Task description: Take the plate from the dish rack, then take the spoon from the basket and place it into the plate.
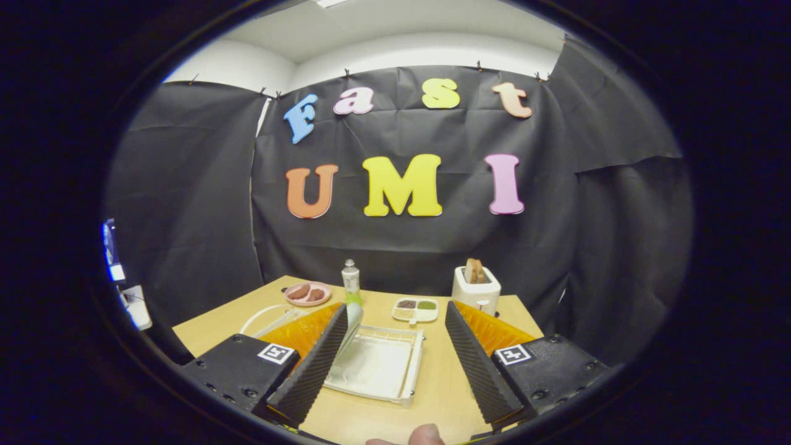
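From the gripper view, the hand-held gripper (395,355) hovers above the near edge of the light wooden table (445,389), its two ribbed fingers spread wide and holding nothing, probably so as to line up on the rack. Between and just ahead of them lies one shallow white dish rack (383,364); one pale plate (353,321) stands on edge at its left side, close by the left finger. Toward the far edge stand one pink dish of brown food (307,293), one small bottle (351,278), one divided white tray (415,309) and one white toaster (476,287) with bread. I cannot make out the basket or spoon. A fingertip (426,434) shows at the near edge.
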`<act>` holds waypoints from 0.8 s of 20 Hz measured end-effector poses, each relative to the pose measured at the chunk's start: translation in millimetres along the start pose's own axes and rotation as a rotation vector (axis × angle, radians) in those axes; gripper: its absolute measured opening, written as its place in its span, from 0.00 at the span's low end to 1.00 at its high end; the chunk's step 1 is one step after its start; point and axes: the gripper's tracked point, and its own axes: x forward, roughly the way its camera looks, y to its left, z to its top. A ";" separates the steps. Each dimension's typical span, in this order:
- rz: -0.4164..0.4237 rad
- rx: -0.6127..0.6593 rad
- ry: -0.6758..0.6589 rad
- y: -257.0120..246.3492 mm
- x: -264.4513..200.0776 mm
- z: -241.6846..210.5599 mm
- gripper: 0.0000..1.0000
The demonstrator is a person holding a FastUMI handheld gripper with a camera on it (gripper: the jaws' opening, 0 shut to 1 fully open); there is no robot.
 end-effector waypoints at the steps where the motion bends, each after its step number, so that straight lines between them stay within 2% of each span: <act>1: 0.012 -0.001 0.021 9.2 8.0 1.9 1.00; 7: 0.026 -0.038 0.153 52.8 63.8 -4.2 1.00; 16: 0.066 0.037 0.408 93.1 139.0 -53.4 1.00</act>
